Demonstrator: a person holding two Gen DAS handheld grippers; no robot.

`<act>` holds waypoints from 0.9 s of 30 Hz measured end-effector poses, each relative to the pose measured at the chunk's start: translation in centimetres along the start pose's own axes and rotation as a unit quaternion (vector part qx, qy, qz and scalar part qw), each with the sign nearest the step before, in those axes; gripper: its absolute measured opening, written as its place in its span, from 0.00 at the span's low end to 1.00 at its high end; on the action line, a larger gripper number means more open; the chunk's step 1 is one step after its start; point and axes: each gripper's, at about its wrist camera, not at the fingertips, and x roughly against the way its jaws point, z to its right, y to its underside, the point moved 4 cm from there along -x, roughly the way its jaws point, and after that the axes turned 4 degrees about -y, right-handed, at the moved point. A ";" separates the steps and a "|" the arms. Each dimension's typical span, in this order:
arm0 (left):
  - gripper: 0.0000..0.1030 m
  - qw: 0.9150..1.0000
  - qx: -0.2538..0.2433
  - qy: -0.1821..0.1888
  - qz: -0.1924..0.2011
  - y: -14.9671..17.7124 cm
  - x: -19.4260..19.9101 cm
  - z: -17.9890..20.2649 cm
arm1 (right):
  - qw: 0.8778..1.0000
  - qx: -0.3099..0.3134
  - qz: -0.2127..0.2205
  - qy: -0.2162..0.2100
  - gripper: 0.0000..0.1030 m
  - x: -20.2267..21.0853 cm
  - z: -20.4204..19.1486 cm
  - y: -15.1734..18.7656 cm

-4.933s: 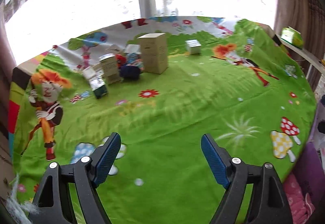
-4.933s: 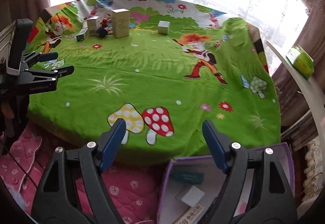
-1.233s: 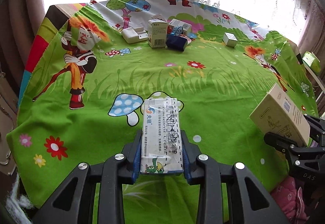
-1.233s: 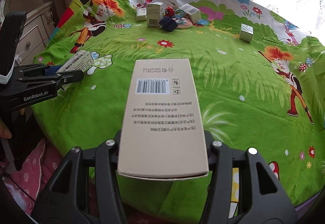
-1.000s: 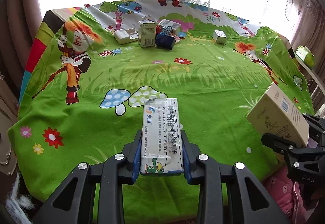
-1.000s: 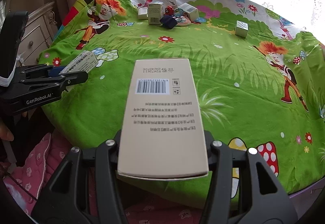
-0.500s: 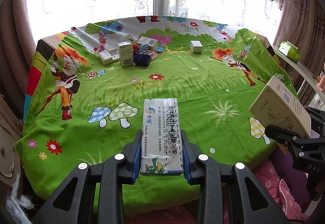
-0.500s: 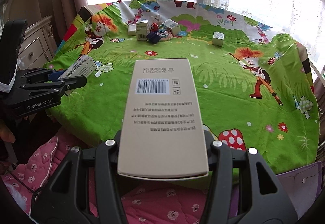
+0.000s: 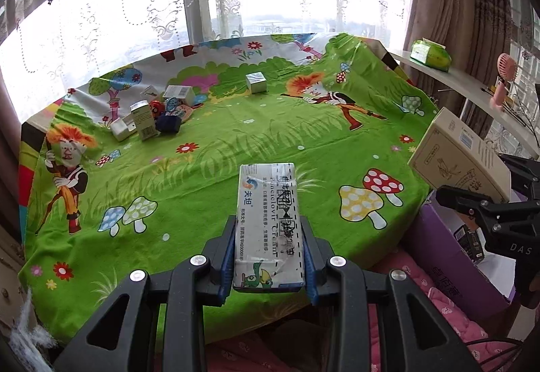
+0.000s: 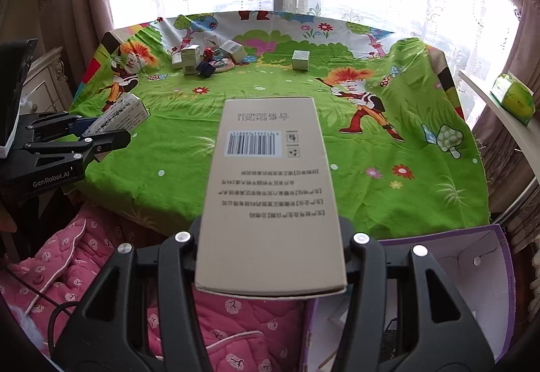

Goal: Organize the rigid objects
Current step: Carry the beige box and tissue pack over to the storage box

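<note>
My left gripper is shut on a white and blue medicine box, held in the air above the near edge of the table. The box also shows in the right wrist view. My right gripper is shut on a tall tan carton with a barcode, held off the table's near right edge above a purple box. The carton also shows in the left wrist view. Several small boxes and toys lie in a cluster at the far left of the table.
The table wears a green cartoon cloth. A lone silver box stands at the back. The open purple box sits below the table's right edge, on pink quilted fabric. A shelf with a green packet runs along the right.
Both grippers have pulled back and risen from the table, each still holding its box. The purple box has come into view under the right gripper.
</note>
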 end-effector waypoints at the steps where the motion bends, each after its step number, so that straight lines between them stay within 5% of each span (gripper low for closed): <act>1: 0.33 1.000 -0.010 0.005 0.000 -0.1 0.0 0.8 | 1.000 -0.004 0.000 0.005 0.53 0.3 0.5 0.3; 14: 0.33 0.992 -0.114 0.063 -0.004 -1.2 0.5 10.2 | 0.996 -0.061 0.002 0.057 0.53 4.0 7.1 3.8; 27: 0.33 0.966 -0.230 0.119 -0.003 -2.0 0.8 20.9 | 0.986 -0.124 -0.001 0.115 0.53 6.8 13.7 7.3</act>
